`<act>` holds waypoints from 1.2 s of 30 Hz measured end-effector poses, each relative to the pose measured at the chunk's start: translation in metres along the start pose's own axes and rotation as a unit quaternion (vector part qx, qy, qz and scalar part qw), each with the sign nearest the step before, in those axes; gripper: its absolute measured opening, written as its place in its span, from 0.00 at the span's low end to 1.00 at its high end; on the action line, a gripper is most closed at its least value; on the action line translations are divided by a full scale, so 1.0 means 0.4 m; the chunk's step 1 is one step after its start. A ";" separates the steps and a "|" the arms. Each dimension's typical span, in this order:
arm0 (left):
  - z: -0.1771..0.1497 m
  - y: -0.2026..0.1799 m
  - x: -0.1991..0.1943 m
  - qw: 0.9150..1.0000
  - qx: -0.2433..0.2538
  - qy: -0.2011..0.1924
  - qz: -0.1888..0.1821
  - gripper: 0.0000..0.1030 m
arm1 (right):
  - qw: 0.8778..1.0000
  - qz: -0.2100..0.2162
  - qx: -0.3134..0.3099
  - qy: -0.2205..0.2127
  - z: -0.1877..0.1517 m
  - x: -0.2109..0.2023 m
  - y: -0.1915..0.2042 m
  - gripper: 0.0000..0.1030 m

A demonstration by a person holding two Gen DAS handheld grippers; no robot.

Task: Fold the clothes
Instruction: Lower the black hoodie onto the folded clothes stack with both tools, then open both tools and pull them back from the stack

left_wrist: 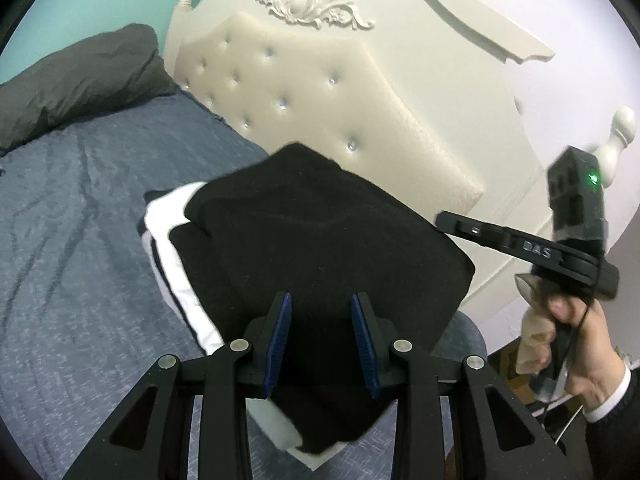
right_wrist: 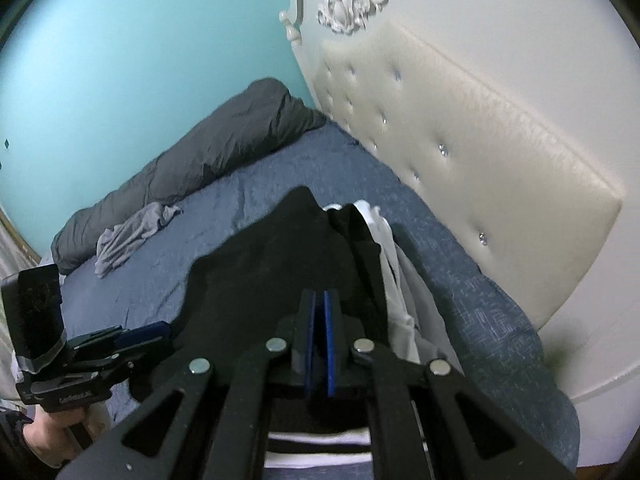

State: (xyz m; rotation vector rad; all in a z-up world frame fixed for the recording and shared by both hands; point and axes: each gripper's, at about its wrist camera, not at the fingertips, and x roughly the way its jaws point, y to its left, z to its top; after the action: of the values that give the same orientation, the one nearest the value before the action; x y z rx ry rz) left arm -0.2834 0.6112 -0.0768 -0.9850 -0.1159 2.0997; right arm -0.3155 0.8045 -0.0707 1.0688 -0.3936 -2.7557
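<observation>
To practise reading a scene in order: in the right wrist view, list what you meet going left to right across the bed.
Crumpled grey garment → folded black garment → white and black striped clothes → cream tufted padded headboard.

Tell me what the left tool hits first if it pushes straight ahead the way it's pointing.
Most likely the black garment on top of the folded pile: it fills the view just past the left tool and between its open pads. How near it lies is unclear.
</observation>
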 end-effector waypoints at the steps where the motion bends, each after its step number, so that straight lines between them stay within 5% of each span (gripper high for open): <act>1: 0.002 0.004 -0.010 1.000 -0.002 -0.001 0.000 0.33 | 1.000 -0.003 0.001 -0.002 -0.004 -0.010 0.010 0.03; 27: -0.064 -0.062 -0.329 0.999 0.026 -0.032 0.027 0.34 | 0.997 -0.052 0.009 -0.053 -0.119 -0.226 0.280 0.10; 31: -0.080 -0.075 -0.389 0.999 0.028 -0.037 0.029 0.34 | 0.997 -0.058 0.009 -0.059 -0.133 -0.278 0.314 0.20; 36: -0.099 -0.093 -0.452 0.998 0.031 -0.044 0.033 0.34 | 0.996 -0.059 0.011 -0.067 -0.170 -0.339 0.356 0.21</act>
State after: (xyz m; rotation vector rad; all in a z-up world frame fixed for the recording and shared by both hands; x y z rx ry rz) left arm -0.1645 0.5013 0.0202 -0.8703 -0.0629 2.1933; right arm -0.1624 0.6889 0.0100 0.9425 -0.3918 -2.9453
